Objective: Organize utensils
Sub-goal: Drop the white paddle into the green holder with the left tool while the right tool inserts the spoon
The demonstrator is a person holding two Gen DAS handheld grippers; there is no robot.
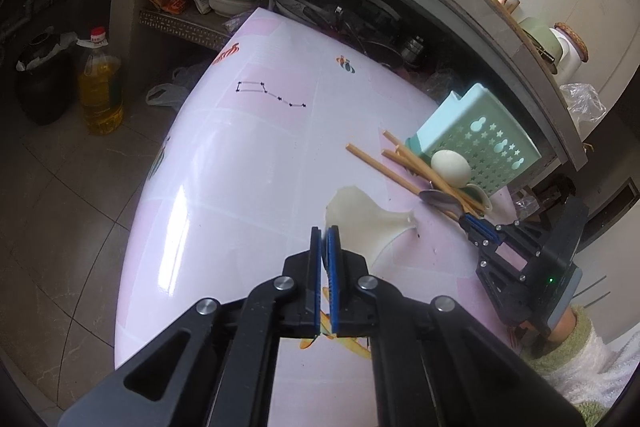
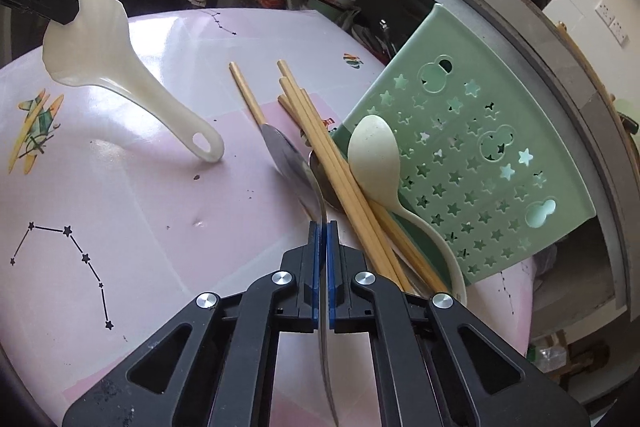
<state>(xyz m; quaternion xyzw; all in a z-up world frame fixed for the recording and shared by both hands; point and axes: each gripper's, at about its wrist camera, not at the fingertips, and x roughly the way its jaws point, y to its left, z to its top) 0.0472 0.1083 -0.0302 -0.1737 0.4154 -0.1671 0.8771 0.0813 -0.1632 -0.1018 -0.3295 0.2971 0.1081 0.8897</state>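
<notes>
Left wrist view: my left gripper point(image 1: 325, 233) pinches the white rice paddle point(image 1: 360, 223) by its broad edge, above the pink counter point(image 1: 240, 155). Right wrist view: my right gripper's point(image 2: 322, 227) jaws clamp a metal spoon point(image 2: 288, 155) (handle between them); chopsticks point(image 2: 320, 143) and green holder point(image 2: 480, 147) lie at two o'clock.

5 chopsticks point(image 2: 320, 143), 3 spoons point(image 2: 374, 155), 1 caddy point(image 2: 480, 147).

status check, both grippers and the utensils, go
Left gripper shut on white rice paddle, handle end touching the table. Right gripper shut on metal spoon. Chopsticks and cream spoon piled against green holder.
</notes>
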